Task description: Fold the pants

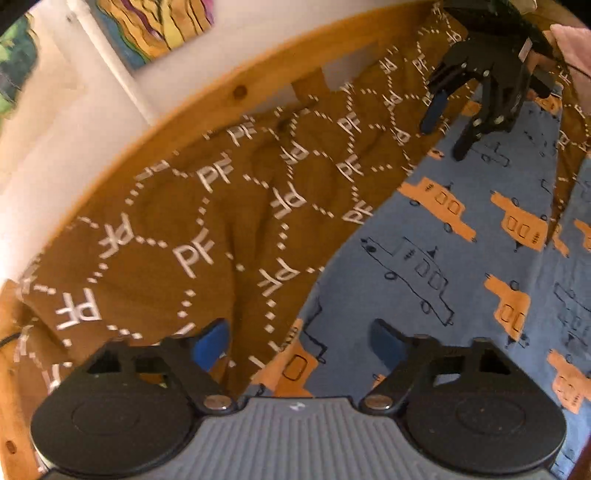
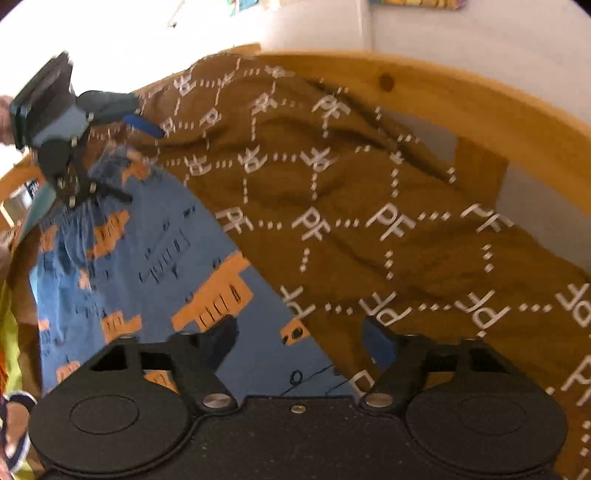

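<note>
Blue pants (image 1: 424,258) printed with orange and outlined cars lie flat on a brown blanket (image 1: 166,221). In the left wrist view my left gripper (image 1: 299,341) hovers over the pants' near left edge. Its blue-padded fingers stand apart, one over the blanket and one over the pants, gripping nothing. My right gripper (image 1: 448,129) is at the far end of the pants, fingers spread. In the right wrist view the right gripper (image 2: 299,341) straddles the pants' (image 2: 147,258) edge, open. The left gripper (image 2: 136,158) is by the gathered waistband.
The blanket (image 2: 406,240) with its white "PF" pattern covers a bed with a wooden frame (image 1: 221,96) (image 2: 443,99) along a white wall. A colourful painting (image 1: 159,29) and a white pipe (image 1: 110,59) are on the wall. Yellow-green cloth (image 2: 11,332) lies at the left edge.
</note>
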Motion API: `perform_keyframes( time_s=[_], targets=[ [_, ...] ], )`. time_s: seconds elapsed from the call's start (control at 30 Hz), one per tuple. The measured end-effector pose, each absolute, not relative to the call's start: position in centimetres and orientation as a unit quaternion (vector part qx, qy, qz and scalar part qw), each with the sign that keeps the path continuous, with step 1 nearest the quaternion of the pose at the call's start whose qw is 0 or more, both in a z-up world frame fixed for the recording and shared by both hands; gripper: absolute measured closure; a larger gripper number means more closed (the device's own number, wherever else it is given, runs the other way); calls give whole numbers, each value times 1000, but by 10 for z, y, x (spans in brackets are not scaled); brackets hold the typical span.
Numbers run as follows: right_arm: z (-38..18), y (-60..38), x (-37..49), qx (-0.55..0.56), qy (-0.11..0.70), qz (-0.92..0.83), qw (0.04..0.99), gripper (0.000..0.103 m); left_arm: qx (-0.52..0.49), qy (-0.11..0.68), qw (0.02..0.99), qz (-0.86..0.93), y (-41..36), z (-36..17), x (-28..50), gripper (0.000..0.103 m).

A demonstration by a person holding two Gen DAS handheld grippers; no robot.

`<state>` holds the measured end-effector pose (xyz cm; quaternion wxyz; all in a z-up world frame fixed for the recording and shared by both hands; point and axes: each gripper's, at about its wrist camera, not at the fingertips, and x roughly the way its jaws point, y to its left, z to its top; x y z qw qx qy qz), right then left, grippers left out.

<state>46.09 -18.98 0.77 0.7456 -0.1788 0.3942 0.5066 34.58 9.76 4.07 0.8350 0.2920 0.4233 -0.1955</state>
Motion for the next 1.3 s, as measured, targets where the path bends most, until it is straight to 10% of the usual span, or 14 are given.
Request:
perform_keyframes(
  time_s=[0.2, 0.3, 0.73, 0.9, 1.0, 1.13, 1.2, 1.3],
  targets=[
    [-1, -185, 453, -215, 388, 524, 727, 84, 301, 465, 806, -208, 97, 37, 354, 88],
    [1, -184, 449, -223, 382, 522, 730, 99, 302, 467, 808, -194, 95, 38, 354, 100],
    [42, -163, 456, -236, 295, 453, 807, 102, 251, 442, 857, -86, 108, 70, 375, 102],
    [17, -173, 465, -190, 359, 473, 782, 50, 251, 444, 855, -91, 117, 63, 383, 102],
    [6, -182, 468, -180, 390, 464, 775, 37, 252, 444, 855, -90, 119, 62, 384, 101],
    [-6, -184, 465, -184, 402, 460, 770, 44, 250, 445, 855, -87, 119, 60, 383, 101],
    [-7, -183, 462, -184, 403, 455, 773, 79, 248, 445, 856, -86, 117, 58, 385, 101],
    [-9, -174, 448, -219, 387, 453, 773, 95, 247, 444, 857, -82, 116, 60, 385, 101]
  ],
)
